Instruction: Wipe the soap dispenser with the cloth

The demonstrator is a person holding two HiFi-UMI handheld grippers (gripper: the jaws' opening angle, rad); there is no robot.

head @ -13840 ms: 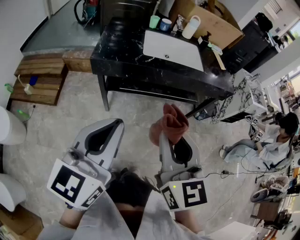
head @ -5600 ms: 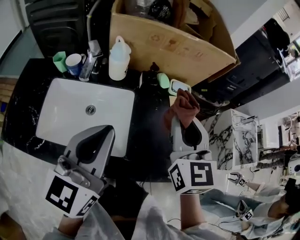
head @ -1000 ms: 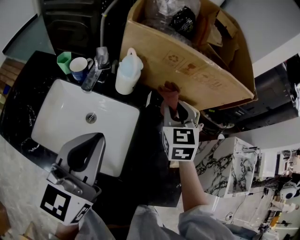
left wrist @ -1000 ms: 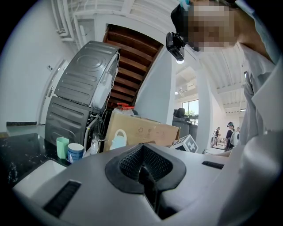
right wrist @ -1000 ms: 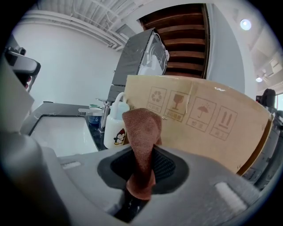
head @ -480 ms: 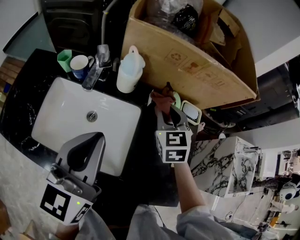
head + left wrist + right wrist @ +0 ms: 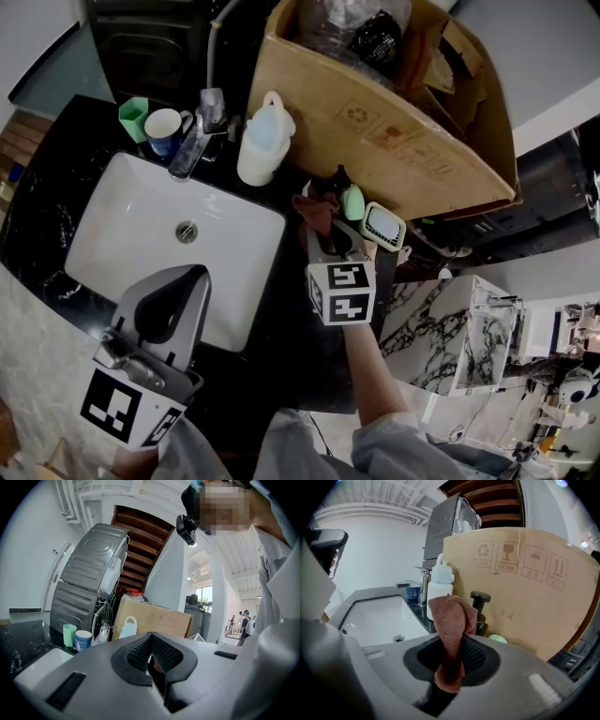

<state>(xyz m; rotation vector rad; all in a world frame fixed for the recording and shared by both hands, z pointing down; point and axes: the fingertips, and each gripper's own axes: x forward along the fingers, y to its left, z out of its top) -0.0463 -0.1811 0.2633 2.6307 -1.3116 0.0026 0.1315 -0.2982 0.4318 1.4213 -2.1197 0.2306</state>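
A dark soap dispenser (image 7: 337, 180) with a black pump head (image 7: 480, 597) stands on the black counter against the cardboard box. My right gripper (image 7: 324, 236) (image 7: 452, 660) is shut on a reddish-brown cloth (image 7: 316, 210) (image 7: 451, 620). The cloth stands up out of the jaws and lies against the dispenser's left side, hiding most of its body. My left gripper (image 7: 199, 274) (image 7: 157, 667) hangs shut and holding nothing over the near right corner of the sink, well away from the dispenser.
A white sink (image 7: 131, 239) is set into the black counter (image 7: 281, 309). Behind it stand a faucet (image 7: 199, 131), a blue-and-white mug (image 7: 167, 127), a green cup (image 7: 134, 108) and a white jug (image 7: 262, 141). Green soap (image 7: 352, 202) and a white dish (image 7: 382, 225) lie right of the dispenser. The cardboard box (image 7: 375, 103) looms behind.
My right gripper has drawn the cloth down and a little left along the dispenser; the pump head now shows above the cloth. The left gripper has stayed put.
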